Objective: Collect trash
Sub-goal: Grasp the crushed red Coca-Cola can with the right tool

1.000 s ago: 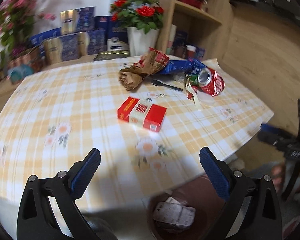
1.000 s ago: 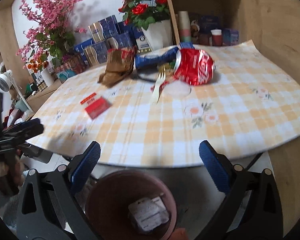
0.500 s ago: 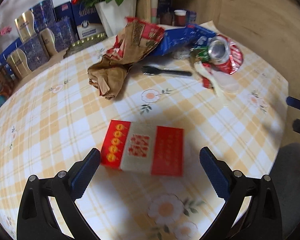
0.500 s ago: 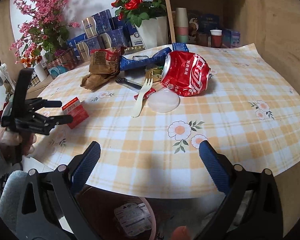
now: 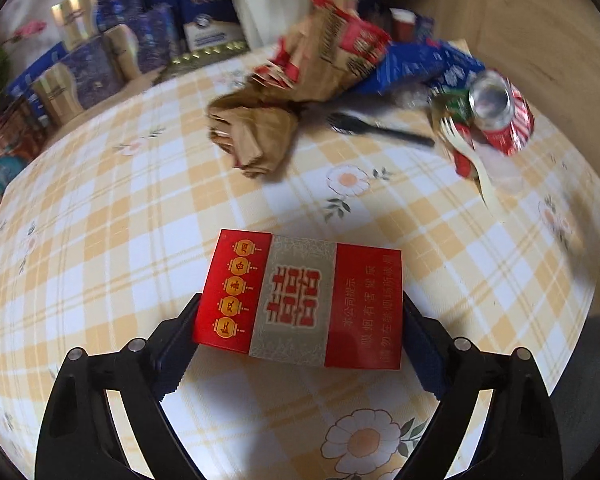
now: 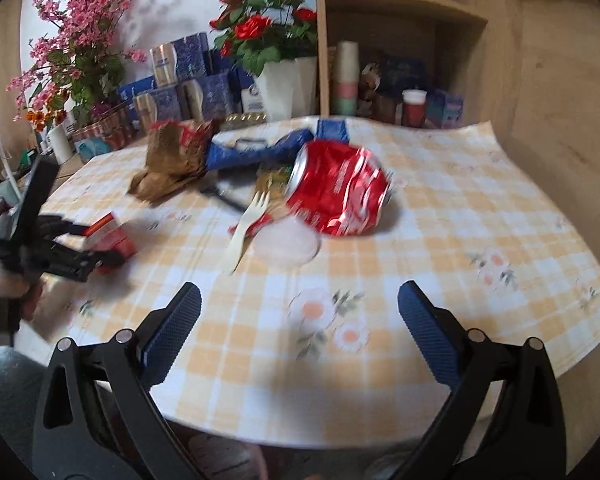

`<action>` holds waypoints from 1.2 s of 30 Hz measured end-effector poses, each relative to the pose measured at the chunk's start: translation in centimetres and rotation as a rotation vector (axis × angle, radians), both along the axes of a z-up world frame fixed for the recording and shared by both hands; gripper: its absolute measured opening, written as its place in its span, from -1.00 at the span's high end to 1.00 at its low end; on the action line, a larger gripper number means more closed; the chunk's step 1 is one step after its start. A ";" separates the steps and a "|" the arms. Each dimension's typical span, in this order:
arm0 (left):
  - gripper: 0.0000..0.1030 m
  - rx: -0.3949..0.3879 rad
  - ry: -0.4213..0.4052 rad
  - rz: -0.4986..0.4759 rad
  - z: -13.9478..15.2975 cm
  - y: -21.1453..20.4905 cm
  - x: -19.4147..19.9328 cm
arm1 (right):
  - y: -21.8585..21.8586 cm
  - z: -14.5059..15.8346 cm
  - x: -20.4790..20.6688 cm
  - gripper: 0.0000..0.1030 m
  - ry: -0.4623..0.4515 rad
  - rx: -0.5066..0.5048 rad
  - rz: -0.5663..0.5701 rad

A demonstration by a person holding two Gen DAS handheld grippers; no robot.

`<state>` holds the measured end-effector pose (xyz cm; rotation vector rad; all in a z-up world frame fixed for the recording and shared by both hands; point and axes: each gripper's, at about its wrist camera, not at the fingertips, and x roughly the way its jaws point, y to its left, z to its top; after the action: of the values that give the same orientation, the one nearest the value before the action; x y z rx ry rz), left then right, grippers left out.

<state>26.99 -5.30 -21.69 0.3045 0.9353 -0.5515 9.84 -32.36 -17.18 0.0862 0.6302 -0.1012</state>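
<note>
Red box is bracketed by the closing, not yet clamped left hand-held gripper. Can, bag, forks remain on counter. Right hand-held gripper is held wide, empty.

Open checked tablecloth around the right gripper — ahead, the crushed red can and pale fork block the way
</note>
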 end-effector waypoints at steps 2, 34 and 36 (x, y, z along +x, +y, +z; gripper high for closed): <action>-0.72 -0.022 -0.009 0.047 -0.3 0.8 0.0 | -0.2 0.3 1.0 -0.62 -0.020 -0.035 -0.020; -0.72 -0.059 -0.019 0.167 -0.4 2.1 0.6 | 1.5 0.9 12.7 0.48 -0.013 -0.108 -0.276; -0.71 -0.056 -0.022 0.168 -0.4 2.1 0.5 | 2.4 1.6 10.9 0.48 -0.057 -0.142 -0.235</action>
<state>27.48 -3.21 -22.13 0.1793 0.9133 -0.4186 20.77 -29.99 -15.54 0.0254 0.5529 -0.3690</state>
